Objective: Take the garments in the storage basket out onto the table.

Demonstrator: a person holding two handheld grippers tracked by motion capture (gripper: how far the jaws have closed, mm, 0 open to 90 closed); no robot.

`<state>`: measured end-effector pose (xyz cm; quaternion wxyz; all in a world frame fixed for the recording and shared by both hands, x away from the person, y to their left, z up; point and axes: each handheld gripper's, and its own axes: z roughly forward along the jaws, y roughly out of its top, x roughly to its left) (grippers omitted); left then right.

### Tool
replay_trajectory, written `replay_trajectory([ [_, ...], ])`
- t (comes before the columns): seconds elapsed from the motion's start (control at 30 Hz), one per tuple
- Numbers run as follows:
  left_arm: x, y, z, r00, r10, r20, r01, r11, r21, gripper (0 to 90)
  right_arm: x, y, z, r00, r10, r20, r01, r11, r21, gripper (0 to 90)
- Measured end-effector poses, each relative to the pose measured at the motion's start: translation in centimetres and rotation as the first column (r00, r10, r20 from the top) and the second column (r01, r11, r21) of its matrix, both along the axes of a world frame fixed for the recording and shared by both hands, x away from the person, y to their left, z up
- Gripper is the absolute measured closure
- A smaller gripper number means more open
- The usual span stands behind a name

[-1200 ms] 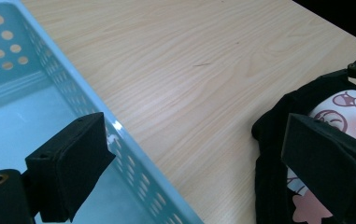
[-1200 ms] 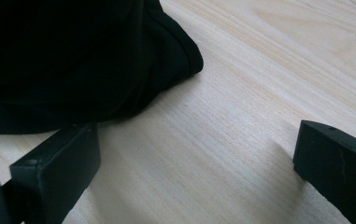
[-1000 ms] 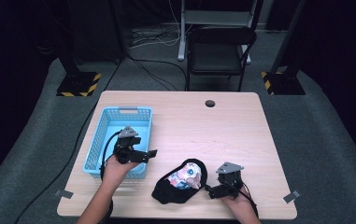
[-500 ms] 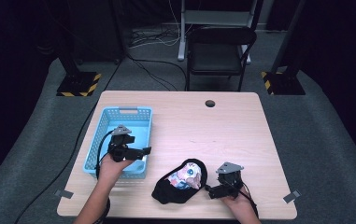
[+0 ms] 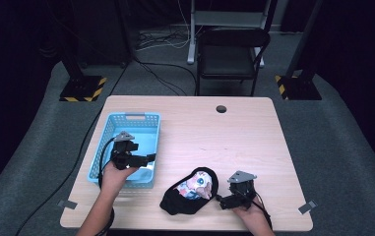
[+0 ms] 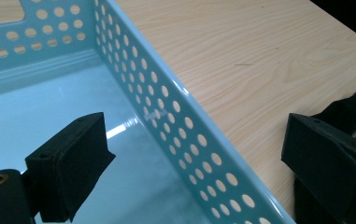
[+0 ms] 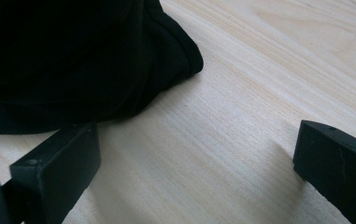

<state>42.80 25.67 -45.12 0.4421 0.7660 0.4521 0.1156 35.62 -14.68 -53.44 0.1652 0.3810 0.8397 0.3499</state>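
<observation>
One black garment [image 5: 187, 194] lying diagonally, near-left to far-right, beside blue basket [image 5: 107, 135]

You have nothing to read here: no words, brand names, labels or numbers can be made out on anything. The closest to a sign is the yellow-and-black hazard striping on the two stand bases on the floor, one at the upper left of the high view [image 5: 82, 90] and one at the upper right [image 5: 297, 87]. The garment [image 5: 190, 191] low in the middle of that view carries a colourful print, too small to tell any lettering.
</observation>
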Motion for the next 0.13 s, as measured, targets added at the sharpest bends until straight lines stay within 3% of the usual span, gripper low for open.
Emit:
replay_trajectory([
  [0.13,-0.21,0.19,0.51,0.9997,0.012,0.020,-0.012,0.9999,0.000,5.8,0.00,0.00,0.00,1.0000,0.000,0.000,0.000,1.000,0.000,0.1],
])
